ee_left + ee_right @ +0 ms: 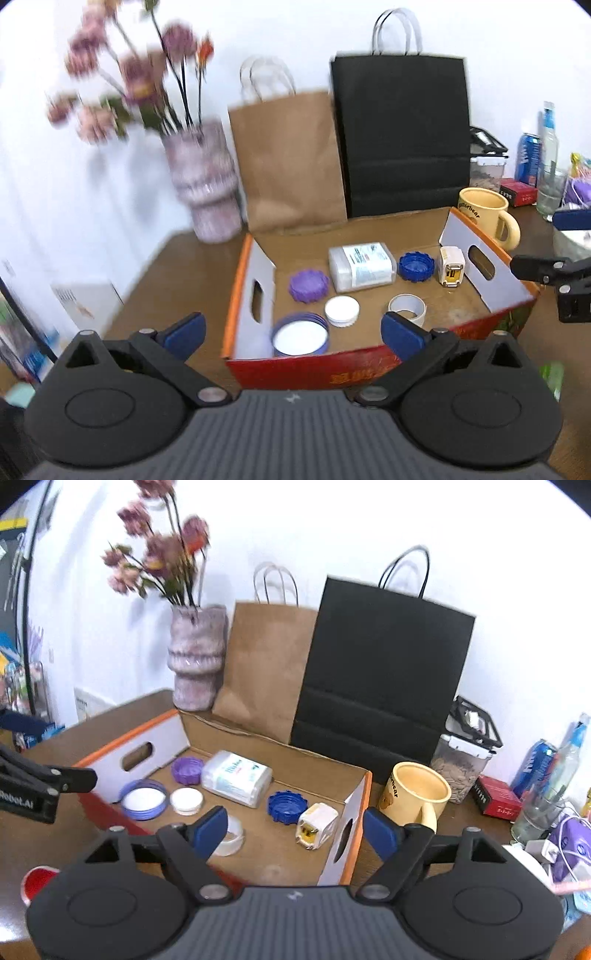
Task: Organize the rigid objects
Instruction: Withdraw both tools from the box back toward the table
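Note:
A shallow cardboard box (373, 229) (280, 747) with red outer walls holds a purple cap (308, 285) (187, 770), a clear plastic case (361, 266) (236, 778), a blue cap (416, 266) (287, 806), a white charger (451, 270) (317, 825), a white lid (342, 311) (186, 800), a tape ring (407, 307) (232, 835) and a purple-rimmed lid (300, 338) (143, 799). My left gripper (293, 331) is open and empty at the box's near wall. My right gripper (296, 829) is open and empty above the box's right part.
A yellow mug (487, 216) (417, 794) stands right of the box. A brown bag (291, 158) (264, 664), a black bag (402, 136) (380, 675) and a flower vase (203, 184) (195, 657) stand behind. Cans, a glass and a red packet (498, 797) crowd the right. A red cup (37, 880) sits near left.

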`<state>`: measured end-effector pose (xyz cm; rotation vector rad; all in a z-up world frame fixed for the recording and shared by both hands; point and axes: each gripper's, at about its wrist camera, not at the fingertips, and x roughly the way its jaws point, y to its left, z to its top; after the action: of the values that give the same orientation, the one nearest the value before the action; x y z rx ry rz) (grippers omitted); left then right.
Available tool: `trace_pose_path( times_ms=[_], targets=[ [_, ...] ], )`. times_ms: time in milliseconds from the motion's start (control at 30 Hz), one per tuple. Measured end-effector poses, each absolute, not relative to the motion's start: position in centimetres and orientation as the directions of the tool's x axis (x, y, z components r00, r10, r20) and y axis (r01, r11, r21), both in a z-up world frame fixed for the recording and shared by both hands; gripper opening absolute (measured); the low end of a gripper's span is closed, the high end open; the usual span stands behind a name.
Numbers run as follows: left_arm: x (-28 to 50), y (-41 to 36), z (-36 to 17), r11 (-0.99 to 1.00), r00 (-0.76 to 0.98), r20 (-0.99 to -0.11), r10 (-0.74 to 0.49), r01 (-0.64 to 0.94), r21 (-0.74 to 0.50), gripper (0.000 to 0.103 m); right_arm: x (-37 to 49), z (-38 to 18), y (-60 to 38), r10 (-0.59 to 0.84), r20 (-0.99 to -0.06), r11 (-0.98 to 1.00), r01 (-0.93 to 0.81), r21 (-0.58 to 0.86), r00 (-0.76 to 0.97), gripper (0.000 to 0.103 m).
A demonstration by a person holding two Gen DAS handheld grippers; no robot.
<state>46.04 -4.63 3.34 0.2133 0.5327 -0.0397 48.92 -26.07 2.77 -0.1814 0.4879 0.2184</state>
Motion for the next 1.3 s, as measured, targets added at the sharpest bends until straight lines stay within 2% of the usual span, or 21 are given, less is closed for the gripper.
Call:
trace_pose_path(
  times_ms=[300, 400, 567, 833, 933, 1067, 1300],
  targets=[
    [37.4, -3.7, 3.5, 0.987, 0.899, -0.434, -0.060, 0.119, 0.111, 0.103, 38.8, 1.0, -25.3, 0.220, -0.400, 0.967, -0.254, -0.031, 0.890, 0.084],
    [33.7, -2.7, 2.9, 0.989, 0.905, -0.411, -0.110, 0.141, 0.046, 0.103, 35.1, 0.0, -25.1, 0.228, -0.373, 0.969, -0.246, 0.001, 0.899, 0.086],
    [27.6, -2.0, 1.1, 0.996, 0.931, -0.360, -0.062, 0.079, 0.032, 0.103, 28.9, -1.1, -24.9, 0.248, -0.332, 0.968, -0.250, 0.037, 0.910, 0.088],
    [19.9, -0.6, -2.2, 0.996, 0.926, -0.376, 0.035, -0.003, 0.085, 0.103, 20.4, -3.2, -26.5, 0.238, -0.309, 0.971, -0.220, 0.092, 0.921, 0.089],
    [18.4, 0.3, -2.9, 0.994, 0.915, -0.395, 0.083, -0.045, 0.104, 0.103, 18.4, -4.3, -27.5, 0.226, -0.334, 0.973, -0.195, 0.122, 0.915, 0.089],
    [17.5, 1.0, -2.8, 0.997, 0.910, -0.410, 0.066, -0.041, 0.070, 0.103, 16.9, -5.0, -27.8, 0.204, -0.353, 0.977, -0.171, 0.124, 0.913, 0.089],
    [18.0, -0.4, -3.1, 0.997, 0.910, -0.414, 0.032, 0.001, 0.080, 0.103, 17.1, -5.5, -27.7, 0.206, -0.372, 0.977, -0.170, 0.128, 0.905, 0.089]
  ],
)
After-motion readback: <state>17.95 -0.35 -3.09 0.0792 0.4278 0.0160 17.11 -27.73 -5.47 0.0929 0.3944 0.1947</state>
